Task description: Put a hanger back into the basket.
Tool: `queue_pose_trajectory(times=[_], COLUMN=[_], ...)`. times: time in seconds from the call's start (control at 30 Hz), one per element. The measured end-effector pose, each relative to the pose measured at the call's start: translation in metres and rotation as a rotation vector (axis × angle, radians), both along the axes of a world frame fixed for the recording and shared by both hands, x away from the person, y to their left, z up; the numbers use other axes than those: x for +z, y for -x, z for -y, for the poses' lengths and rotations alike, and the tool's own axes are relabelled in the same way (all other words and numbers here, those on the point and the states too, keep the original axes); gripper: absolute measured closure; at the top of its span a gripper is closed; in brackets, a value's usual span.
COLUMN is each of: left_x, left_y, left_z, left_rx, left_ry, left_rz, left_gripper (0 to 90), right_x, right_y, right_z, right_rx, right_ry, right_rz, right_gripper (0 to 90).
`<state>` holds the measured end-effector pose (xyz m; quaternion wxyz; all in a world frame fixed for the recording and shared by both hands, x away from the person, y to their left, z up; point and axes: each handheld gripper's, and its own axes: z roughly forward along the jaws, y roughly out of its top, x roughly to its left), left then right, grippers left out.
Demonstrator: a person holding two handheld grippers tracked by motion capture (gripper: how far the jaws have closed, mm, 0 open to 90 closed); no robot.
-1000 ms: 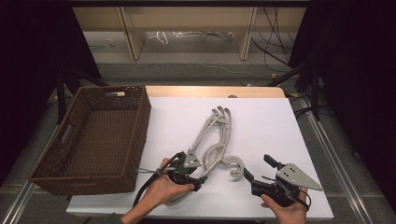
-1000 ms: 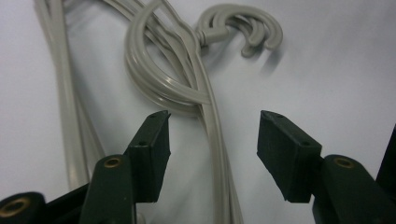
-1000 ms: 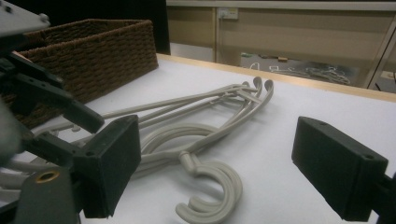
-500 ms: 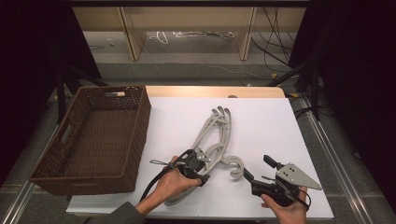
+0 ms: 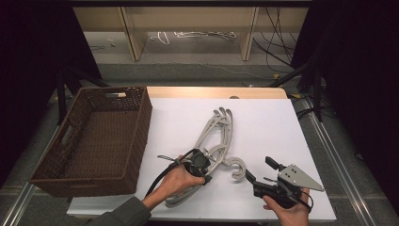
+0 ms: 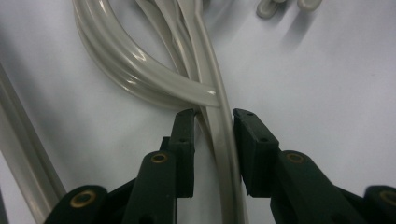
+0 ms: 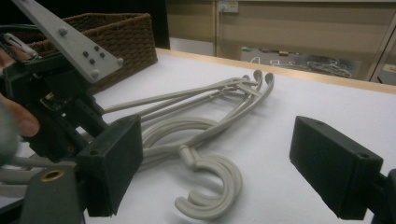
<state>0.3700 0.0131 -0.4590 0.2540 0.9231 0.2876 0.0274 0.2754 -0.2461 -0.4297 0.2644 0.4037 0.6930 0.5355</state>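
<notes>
Grey plastic hangers [image 5: 217, 136] are stacked on the white worktop [image 5: 268, 127], long axis running ahead of the left tongs [image 6: 213, 122], whose parted jaws straddle one bar, not yet pinched. Right tongs [image 7: 215, 163] are held spread, hooks just ahead.

Hangers [image 5: 217, 136] pale grey-beige, glossy plastic. Wicker basket [image 5: 136, 141] at 9 o'clock: dark brown weave. Table [image 5: 263, 122] white, tan wood edge at 12. Gripper jaws black, brass-coloured rivets; plate [image 5: 299, 177] grey.
</notes>
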Motion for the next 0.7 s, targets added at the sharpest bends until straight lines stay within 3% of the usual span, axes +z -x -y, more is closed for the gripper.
queue_pose_trajectory(times=[0.2, 0.4, 0.6, 0.7], left_x=[0.000, 0.003, 0.017, 0.021], left_y=[-0.002, 0.001, -0.003, -0.003], left_z=[-0.001, -0.007, -0.024, -0.025], left_rx=[0.023, 0.036, 0.046, 0.053], left_ry=[0.025, 0.059, 0.119, 0.138], left_rz=[-0.029, -0.025, -0.010, -0.023], left_gripper=[75.3, 78.4, 79.3, 80.4], right_x=[0.000, -0.001, -0.001, -0.001], right_y=[0.000, -0.001, -0.002, -0.002], right_z=[0.002, 0.002, 0.003, 0.003], right_rx=[-0.013, -0.010, -0.008, -0.017], right_ry=[0.008, 0.013, -0.004, 0.014], right_rz=[-0.011, -0.017, -0.019, -0.019], right_gripper=[18.4, 18.5, 18.4, 18.4])
